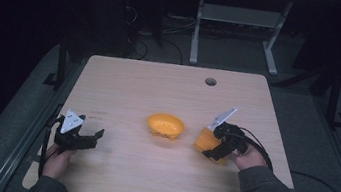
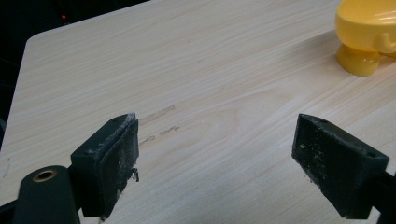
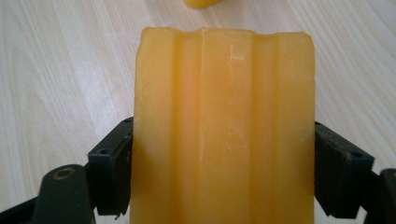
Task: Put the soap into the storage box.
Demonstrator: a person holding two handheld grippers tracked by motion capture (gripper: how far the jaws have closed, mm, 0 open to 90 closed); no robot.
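High view: fixed above the near edge of the surface [image 1: 117, 169], facing forward and down, far enough to take in the whole top. Left gripper view: mounted on the left gripper [image 1: 82, 140], low over the wood, looking along its spread jaws; orange bowl [image 2: 369, 35] ahead and to the right, shared with the high view [image 1: 166, 125]. Right gripper view: mounted on the right gripper [image 1: 215, 150], very close behind the orange ribbed block [image 3: 223, 126] between its jaws, also seen from above [image 1: 205, 140].
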